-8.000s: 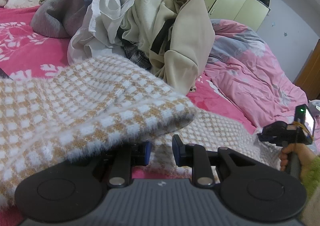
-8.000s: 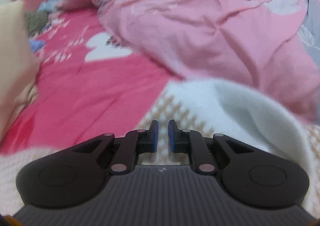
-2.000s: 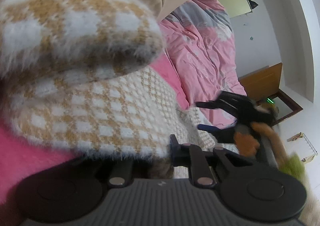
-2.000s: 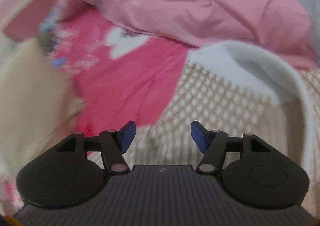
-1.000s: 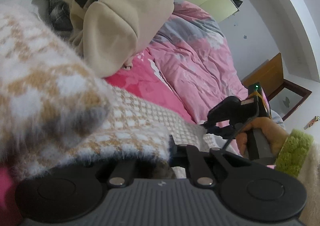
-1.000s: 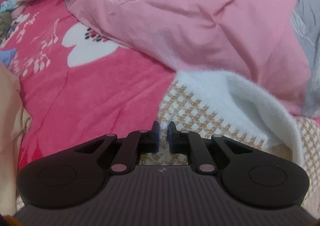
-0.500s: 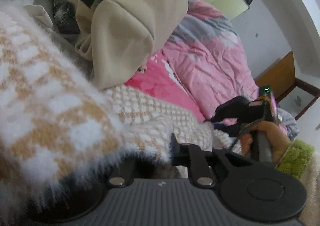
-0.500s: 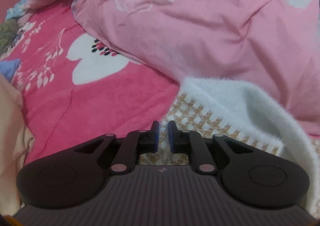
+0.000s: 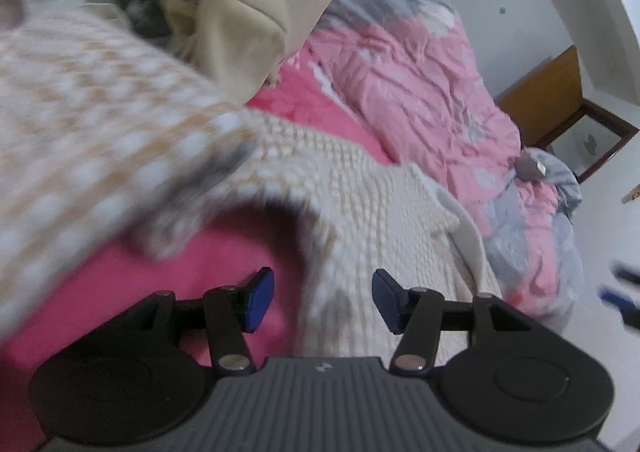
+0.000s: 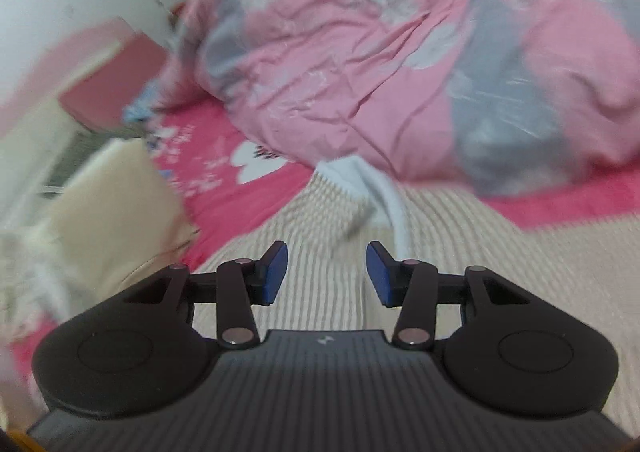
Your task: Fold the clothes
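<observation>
Plainly, sweater: the tan-and-white checked sweater [image 9: 360,188] lies spread on the pink bedsheet [image 9: 224,276]; one blurred part of it rises close to the lens at the left of the left wrist view; its white fuzzy edge [image 10: 384,192] shows in the right wrist view.
Left gripper: the left gripper [image 9: 323,300] hangs just over the sweater with its blue pads spread wide and nothing between them; released.
Right gripper: the right gripper [image 10: 327,277] likewise has its pads apart and bare above the sweater; released.
Beside the sweater: a beige jacket [image 9: 256,12] heaped with other clothes sits just beyond the sweater's raised part; a pink-and-grey quilt [image 9: 420,72] is bunched past the sweater's far edge.
Stage: I judge a fold is between grasps; whether the fabric was just laid over or is about to be gathered, these pictures cannot settle.
Risk: the raised part looks loosely draped, so it may slump and spoil the crease; the fuzzy knit could snag on a pad and drag the layer beneath; the sweater's nearness to the jacket could let a sweep catch that heap.
Left view only: the raised part, the jacket's dark strap, and a blurred blue-and-black shape at the right rim, likely the other tool.
Right view only: the white edge up close and a white flower print on the sheet [image 10: 256,164].
</observation>
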`<move>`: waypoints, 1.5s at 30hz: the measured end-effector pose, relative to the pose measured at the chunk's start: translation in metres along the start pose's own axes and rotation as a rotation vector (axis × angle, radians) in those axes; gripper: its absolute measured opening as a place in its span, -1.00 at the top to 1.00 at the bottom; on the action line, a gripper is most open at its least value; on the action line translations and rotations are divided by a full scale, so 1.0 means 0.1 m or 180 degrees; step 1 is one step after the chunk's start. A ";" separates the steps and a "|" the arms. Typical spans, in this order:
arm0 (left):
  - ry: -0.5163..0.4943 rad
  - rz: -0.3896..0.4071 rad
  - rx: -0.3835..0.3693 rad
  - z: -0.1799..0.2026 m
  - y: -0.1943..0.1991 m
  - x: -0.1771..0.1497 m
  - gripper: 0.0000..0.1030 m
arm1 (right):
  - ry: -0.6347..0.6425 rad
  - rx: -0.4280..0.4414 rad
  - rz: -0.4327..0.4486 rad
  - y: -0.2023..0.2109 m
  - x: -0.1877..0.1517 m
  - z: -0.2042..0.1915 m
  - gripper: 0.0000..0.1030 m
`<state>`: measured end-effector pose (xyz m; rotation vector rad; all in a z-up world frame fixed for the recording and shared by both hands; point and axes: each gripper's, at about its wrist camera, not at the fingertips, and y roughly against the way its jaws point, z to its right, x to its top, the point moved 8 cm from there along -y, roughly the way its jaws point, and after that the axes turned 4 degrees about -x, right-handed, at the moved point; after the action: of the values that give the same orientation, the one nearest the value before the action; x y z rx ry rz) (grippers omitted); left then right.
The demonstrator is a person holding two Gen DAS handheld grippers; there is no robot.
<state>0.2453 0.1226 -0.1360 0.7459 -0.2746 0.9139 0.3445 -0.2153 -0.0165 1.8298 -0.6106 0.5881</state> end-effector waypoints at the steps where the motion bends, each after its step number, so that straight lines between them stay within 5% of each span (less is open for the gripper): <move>1: -0.0012 -0.0066 -0.0040 0.01 0.12 -0.08 -0.24 | -0.0049 0.0064 0.0034 0.24 -0.15 0.07 0.16; 8: -0.0401 -0.0673 -0.0052 0.18 1.00 -0.90 -0.34 | -0.0396 0.0501 0.0238 1.83 -1.27 0.57 0.10; 12: -0.0698 -0.0812 0.0017 0.30 1.38 -1.38 -0.31 | -0.0606 0.0597 0.0121 1.76 -2.15 0.65 0.10; 17: -0.0699 -0.0770 0.0148 0.23 1.69 -1.77 -0.17 | -0.0765 0.0613 0.0177 1.70 -2.76 0.66 0.10; 28: -0.0256 -0.1012 0.0045 -0.03 1.74 -2.15 0.04 | -0.1872 0.1022 -0.0075 1.59 -3.41 0.70 0.13; 45: 0.0124 -0.1025 -0.0219 -0.11 1.59 -2.16 0.12 | -0.2641 0.0950 -0.0343 1.47 -3.55 0.77 -0.11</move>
<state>-0.0116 0.0581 -0.1805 0.6843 -0.1448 0.6103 -0.0090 -0.2855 -0.1703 2.3651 -0.9908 -0.2041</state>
